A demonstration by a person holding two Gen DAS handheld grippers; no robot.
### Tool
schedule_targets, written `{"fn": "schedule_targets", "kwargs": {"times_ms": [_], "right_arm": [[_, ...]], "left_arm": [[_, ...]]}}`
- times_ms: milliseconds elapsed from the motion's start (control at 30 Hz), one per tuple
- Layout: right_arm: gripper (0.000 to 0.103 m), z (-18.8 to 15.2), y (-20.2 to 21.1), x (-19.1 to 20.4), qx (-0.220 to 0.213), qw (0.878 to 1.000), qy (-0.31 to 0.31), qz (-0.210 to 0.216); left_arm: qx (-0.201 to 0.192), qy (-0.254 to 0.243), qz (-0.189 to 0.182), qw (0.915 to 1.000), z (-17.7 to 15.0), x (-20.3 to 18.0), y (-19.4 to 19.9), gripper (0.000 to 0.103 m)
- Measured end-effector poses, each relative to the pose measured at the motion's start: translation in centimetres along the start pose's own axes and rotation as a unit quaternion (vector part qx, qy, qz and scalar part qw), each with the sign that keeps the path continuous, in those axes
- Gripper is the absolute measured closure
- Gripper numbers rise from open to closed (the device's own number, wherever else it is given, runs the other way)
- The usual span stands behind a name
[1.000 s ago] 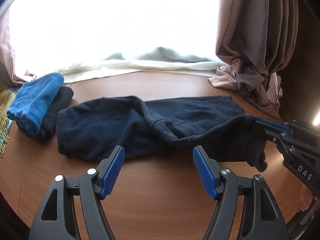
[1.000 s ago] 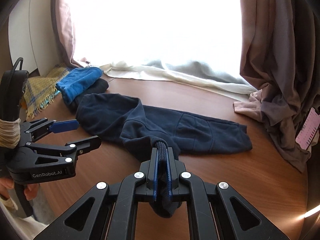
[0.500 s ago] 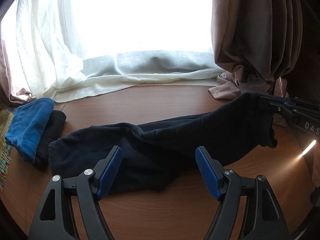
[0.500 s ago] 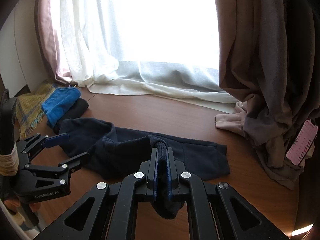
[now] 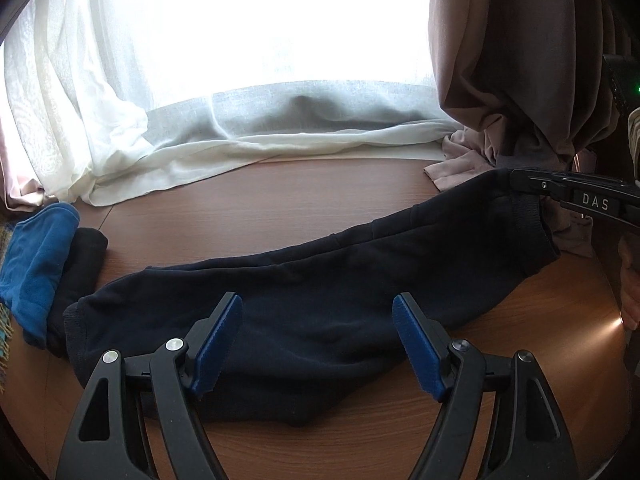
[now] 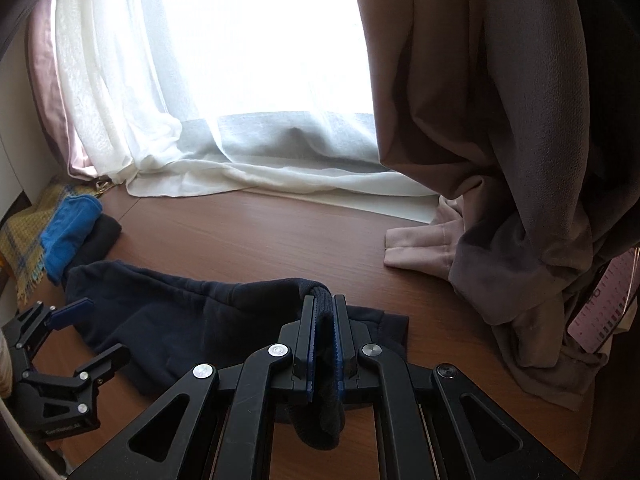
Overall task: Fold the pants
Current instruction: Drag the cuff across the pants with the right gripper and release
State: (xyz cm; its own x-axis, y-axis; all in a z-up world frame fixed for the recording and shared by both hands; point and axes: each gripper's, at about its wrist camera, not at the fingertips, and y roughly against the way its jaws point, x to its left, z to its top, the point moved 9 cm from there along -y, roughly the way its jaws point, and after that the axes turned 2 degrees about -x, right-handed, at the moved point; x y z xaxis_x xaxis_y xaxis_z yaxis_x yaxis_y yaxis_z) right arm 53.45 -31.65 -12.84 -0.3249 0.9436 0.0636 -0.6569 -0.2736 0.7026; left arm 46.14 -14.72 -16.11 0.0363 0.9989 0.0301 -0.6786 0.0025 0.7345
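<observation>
1. The dark navy pants (image 5: 328, 292) lie stretched across the brown wooden table (image 5: 260, 200), their long axis running left to right in the left wrist view.
2. One ribbed cuff end (image 5: 74, 320) rests flat on the table at the left, just beside a folded blue cloth (image 5: 36, 256) stacked on a black one (image 5: 86, 248).
3. The other end rises off the table toward the right, sloping upward to a ribbed band (image 5: 528, 216) held in the air.
4. The right gripper (image 6: 323, 340) has its jaws pressed together on that ribbed band, with a fold of the dark fabric hanging down below the blue pads (image 6: 310, 344).
5. The left gripper (image 5: 318, 340) has its jaws spread wide apart and holds nothing; it hovers over the near edge of the pants around their middle.
6. In the right wrist view the pants (image 6: 160, 312) trail away to the left from the clamped band, toward the left gripper (image 6: 80, 332).
7. A white sheer curtain (image 5: 160, 120) pools on the far edge of the table, and a brown curtain (image 6: 520, 160) hangs at the right, its hem bunched on the table.
8. A yellow plaid cloth (image 6: 24, 236) lies at the far left, next to the blue cloth (image 6: 68, 228).
</observation>
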Motion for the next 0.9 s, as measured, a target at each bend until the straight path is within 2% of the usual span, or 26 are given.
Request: {"fn": "schedule_targets", "kwargs": {"times_ms": [233, 500, 733, 900], "right_arm": [[0.095, -0.6, -3.7, -3.2, 0.025, 0.999, -0.024, -0.004], [0.095, -1.9, -7.6, -4.4, 0.056, 0.998, -0.028, 0.011], [0.095, -3.2, -9.9, -6.4, 0.094, 0.995, -0.028, -0.008], [0.093, -3.2, -10.4, -7.2, 0.092, 0.995, -0.028, -0.019]], "left_arm": [[0.024, -0.01, 0.001, 0.9997, -0.1, -1.2, -2.7, 0.026], [0.05, -0.019, 0.003, 0.9986, -0.6, -1.8, -5.0, 0.026], [0.055, -0.026, 0.004, 0.9981, -0.3, -2.3, -6.2, 0.026], [0.059, -0.027, 0.006, 0.9979, -0.3, -2.6, -6.7, 0.026]]}}
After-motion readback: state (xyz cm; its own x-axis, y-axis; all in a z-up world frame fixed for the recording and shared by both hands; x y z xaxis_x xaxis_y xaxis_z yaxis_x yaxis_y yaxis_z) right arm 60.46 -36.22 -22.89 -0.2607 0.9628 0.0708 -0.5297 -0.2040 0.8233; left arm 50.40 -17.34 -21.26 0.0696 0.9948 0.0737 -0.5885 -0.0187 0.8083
